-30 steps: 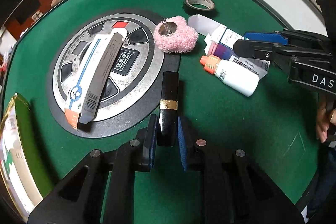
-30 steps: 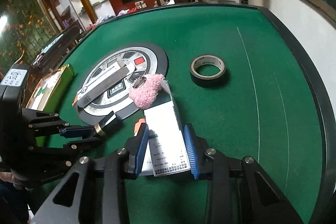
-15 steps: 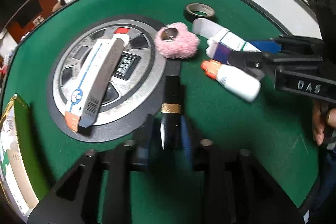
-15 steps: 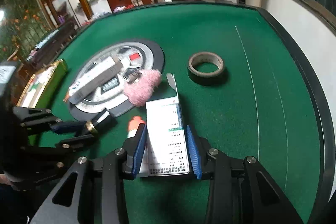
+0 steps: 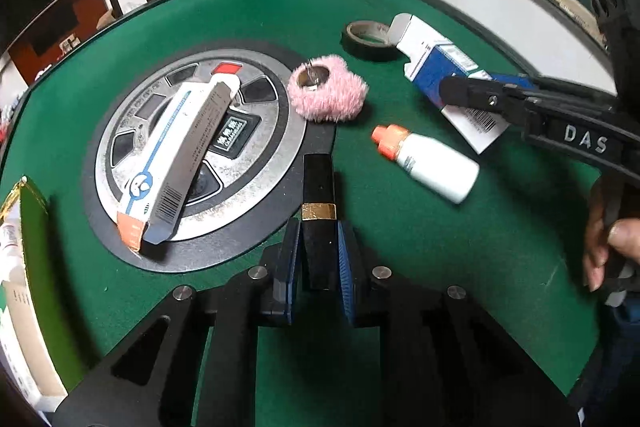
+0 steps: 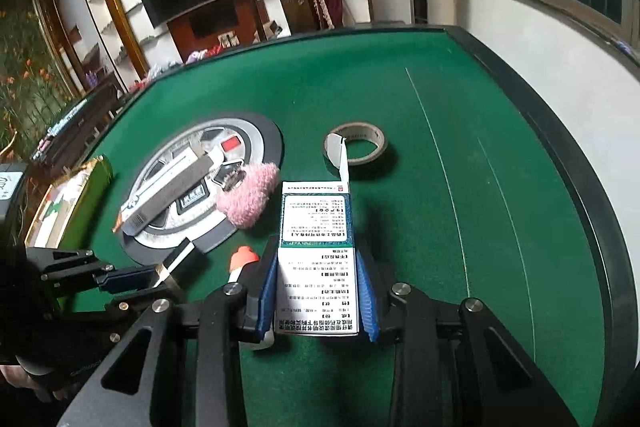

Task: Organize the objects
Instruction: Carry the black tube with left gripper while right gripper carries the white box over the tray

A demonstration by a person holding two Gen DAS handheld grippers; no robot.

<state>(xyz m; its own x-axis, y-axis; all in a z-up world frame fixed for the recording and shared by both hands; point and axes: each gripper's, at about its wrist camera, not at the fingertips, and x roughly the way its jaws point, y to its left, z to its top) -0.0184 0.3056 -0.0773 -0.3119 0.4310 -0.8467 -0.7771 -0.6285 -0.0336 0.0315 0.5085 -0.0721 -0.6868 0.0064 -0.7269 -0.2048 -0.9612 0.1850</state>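
My left gripper (image 5: 319, 227) has its jaws closing tight on a black lipstick tube (image 5: 318, 179) with a gold band, both pads pressing its near end. The tube points toward the round disc (image 5: 264, 131). My right gripper (image 6: 317, 251) is closing on a white and blue medicine box (image 6: 316, 211), pads against both long sides, its far flap open. In the left wrist view that box (image 5: 424, 51) hangs tilted above the green felt. A white bottle (image 5: 432, 163) with an orange cap lies between the two grippers.
A pink fluffy pad (image 5: 328, 93) and a tape roll (image 5: 368, 39) lie beyond the bottle. A long toothpaste box (image 5: 180, 155) rests across the disc. A green-sided carton (image 5: 32, 247) stands at the left edge. A hand (image 5: 604, 239) holds the right gripper's handle.
The right gripper has carried the medicine box away from the bottle, toward the tape roll. The left jaws loosened briefly, then closed again on the lipstick tube.
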